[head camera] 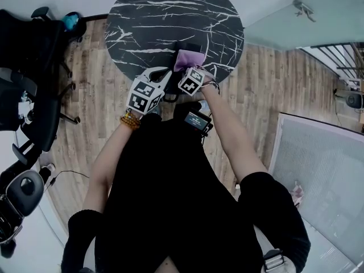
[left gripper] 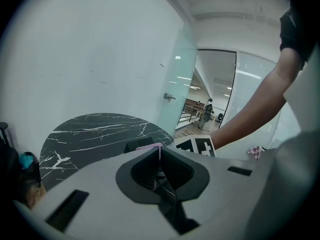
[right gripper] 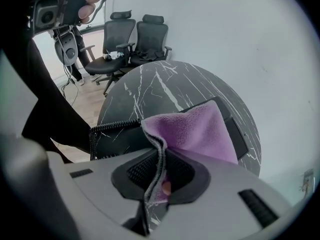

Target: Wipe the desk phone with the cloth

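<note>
The black desk phone point(right gripper: 242, 135) sits at the near edge of the round black marble table point(head camera: 148, 21), with its coiled cord point(right gripper: 107, 127) trailing to the left. A purple cloth point(right gripper: 197, 130) lies draped over the phone, and my right gripper point(right gripper: 161, 160) is shut on the cloth's near edge. In the head view the cloth point(head camera: 189, 58) shows just ahead of the right gripper point(head camera: 188, 68). My left gripper point(head camera: 165, 74) hangs close beside it on the left, jaws shut with nothing in them. From the left gripper point(left gripper: 160, 152) view, a dark corner of the phone point(left gripper: 136, 145) peeks above the jaws.
Black office chairs point(head camera: 25, 90) stand on the wood floor to the left, seen also as chairs point(right gripper: 135, 34) beyond the table. A glass wall with a door point(left gripper: 172, 84) stands at the right. The person's body is close against the table's near edge.
</note>
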`<state>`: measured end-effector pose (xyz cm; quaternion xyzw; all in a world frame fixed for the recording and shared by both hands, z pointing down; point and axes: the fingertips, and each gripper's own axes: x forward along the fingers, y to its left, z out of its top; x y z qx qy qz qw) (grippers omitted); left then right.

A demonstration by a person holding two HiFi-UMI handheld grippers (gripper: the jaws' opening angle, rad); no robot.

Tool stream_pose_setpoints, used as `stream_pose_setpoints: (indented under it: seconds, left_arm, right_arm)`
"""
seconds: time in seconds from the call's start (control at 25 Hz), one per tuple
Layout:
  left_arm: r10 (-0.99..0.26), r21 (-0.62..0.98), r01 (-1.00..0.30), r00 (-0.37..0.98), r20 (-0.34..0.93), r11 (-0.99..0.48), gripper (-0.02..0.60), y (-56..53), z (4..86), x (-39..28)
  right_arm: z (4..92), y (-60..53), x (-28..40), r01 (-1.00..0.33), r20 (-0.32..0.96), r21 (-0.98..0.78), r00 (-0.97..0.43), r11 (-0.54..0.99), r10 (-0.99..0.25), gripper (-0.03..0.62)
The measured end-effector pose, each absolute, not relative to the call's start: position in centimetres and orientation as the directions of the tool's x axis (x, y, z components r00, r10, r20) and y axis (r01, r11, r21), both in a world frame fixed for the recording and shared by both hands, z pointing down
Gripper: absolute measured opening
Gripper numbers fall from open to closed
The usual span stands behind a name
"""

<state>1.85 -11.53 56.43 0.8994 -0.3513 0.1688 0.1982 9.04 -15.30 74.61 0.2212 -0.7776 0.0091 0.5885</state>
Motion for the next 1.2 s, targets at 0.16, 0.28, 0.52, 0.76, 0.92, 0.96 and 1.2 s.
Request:
stream_pose_setpoints:
  seconds: [0.16,0.28,0.52,0.76,0.92,0.96,1.2]
  left_arm:
    - [-0.561,0.239,-0.695,0.699,0.443,-0.678,0.023,-11.4,56.4,1.8]
    - [-0.558,0.239,-0.693,0.701,0.445,-0.68,0.023,-11.4,56.5,1.9]
    - [-0.552,0.245,-0.69,0.704,0.447,-0.681,0.023,-11.3,56.6,1.8]
    - [-0.547,0.248,-0.687,0.705,0.451,-0.683,0.023,-11.2,56.8,1.9]
    - [-0.543,0.247,-0.685,0.707,0.453,-0.685,0.023,-11.2,56.9,2.1]
    - [-0.543,0.247,-0.684,0.708,0.452,-0.686,0.023,-11.2,56.9,2.1]
    - [-0.541,0.25,-0.686,0.706,0.457,-0.684,0.023,-11.0,57.0,2.0]
  right_arm:
    - [74.8,-14.6,8.9,-0.349,0.924,0.239,-0.206,0.906,-0.323,0.058]
    - [74.9,-14.2,8.8,-0.35,0.924,0.232,-0.212,0.908,-0.318,0.058]
    - [75.5,-12.9,8.7,-0.372,0.929,0.21,-0.213,0.904,-0.303,0.058]
    - [76.0,-12.0,8.6,-0.384,0.931,0.19,-0.221,0.903,-0.29,0.058]
    - [76.3,-11.4,8.7,-0.393,0.934,0.178,-0.22,0.902,-0.281,0.058]
    - [76.3,-11.3,8.7,-0.396,0.934,0.176,-0.22,0.901,-0.28,0.058]
    - [76.5,-10.8,8.7,-0.408,0.936,0.169,-0.218,0.897,-0.276,0.058]
